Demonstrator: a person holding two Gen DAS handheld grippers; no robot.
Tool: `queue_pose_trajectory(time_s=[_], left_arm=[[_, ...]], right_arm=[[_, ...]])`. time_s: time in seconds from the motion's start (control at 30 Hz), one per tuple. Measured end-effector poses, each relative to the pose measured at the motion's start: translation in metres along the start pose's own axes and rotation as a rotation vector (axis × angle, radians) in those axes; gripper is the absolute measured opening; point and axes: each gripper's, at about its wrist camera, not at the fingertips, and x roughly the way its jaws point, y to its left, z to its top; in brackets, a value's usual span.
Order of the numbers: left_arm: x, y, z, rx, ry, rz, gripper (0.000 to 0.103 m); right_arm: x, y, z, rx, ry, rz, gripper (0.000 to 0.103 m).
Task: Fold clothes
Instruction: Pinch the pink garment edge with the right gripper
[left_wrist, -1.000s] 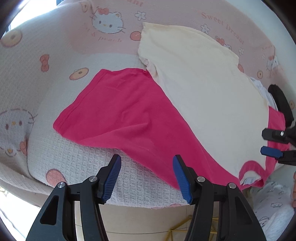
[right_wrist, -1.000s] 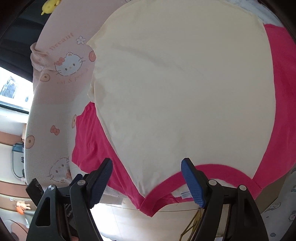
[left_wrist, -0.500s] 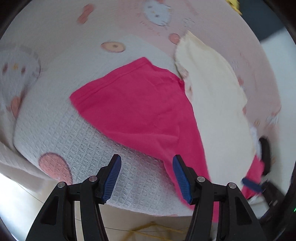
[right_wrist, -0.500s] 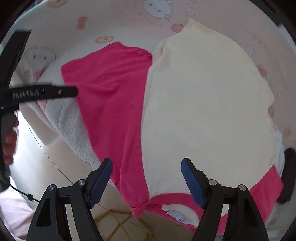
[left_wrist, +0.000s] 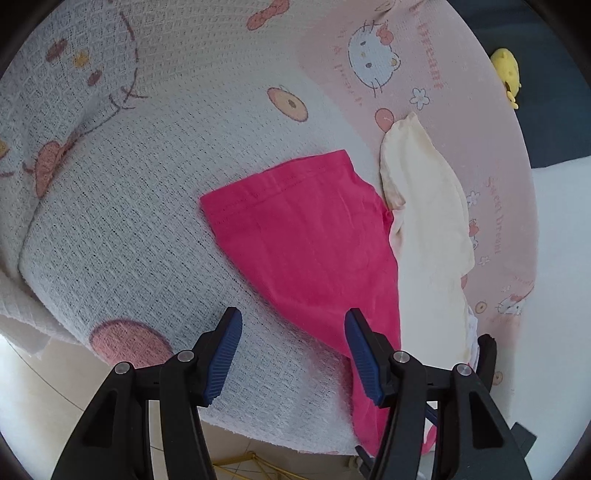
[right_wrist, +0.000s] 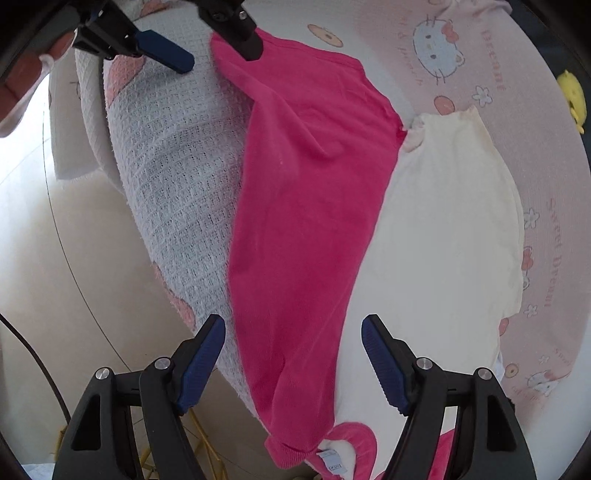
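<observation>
Both hands had just swung round to the pink side of the shirt, so a sleeve fold looked next. Right fingers gaped wide and empty over the collar end at the sofa's front edge; left fingers hung half open, empty, by the soft pink sleeve. The cream body lay flat on the waffle-knit cover.

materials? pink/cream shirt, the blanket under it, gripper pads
Shirt: soft matte knit, likely cotton jersey; drapes limp, stitched hem on the pink sleeve. Blanket: woven waffle-texture cloth, probably cotton; gridded weave, fuzzy edge. Pads: blue, ribbed, rubber or plastic by the look; can't tell which.
</observation>
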Motion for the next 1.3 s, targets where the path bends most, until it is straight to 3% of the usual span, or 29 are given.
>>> queue_pose_trajectory(time_s=[0.2,0.33,0.63,0.87,1.07,1.3], left_arm=[[0.007,-0.001,0.01,-0.002,0.004,-0.035,0.055],[0.015,-0.004,0.017,0.013,0.014,-0.058,0.055],[0.02,0.015,0.026,-0.126,0.02,-0.194,0.055],[0.021,0.007,0.027,-0.09,0.024,-0.173,0.055],[0.021,0.01,0.027,-0.12,0.007,-0.191,0.055],[0.02,0.007,0.033,-0.131,0.081,-0.165,0.055]], right_arm=[[0.005,0.007,0.011,-0.025,-0.027,-0.035,0.076],[0.005,0.012,0.02,-0.052,-0.07,-0.12,0.076],[0.015,0.013,0.037,-0.042,-0.08,-0.263,0.076],[0.009,0.03,0.036,-0.113,-0.133,-0.286,0.076],[0.015,0.014,0.045,-0.026,-0.176,-0.35,0.076],[0.019,0.021,0.045,-0.047,-0.195,-0.358,0.076]])
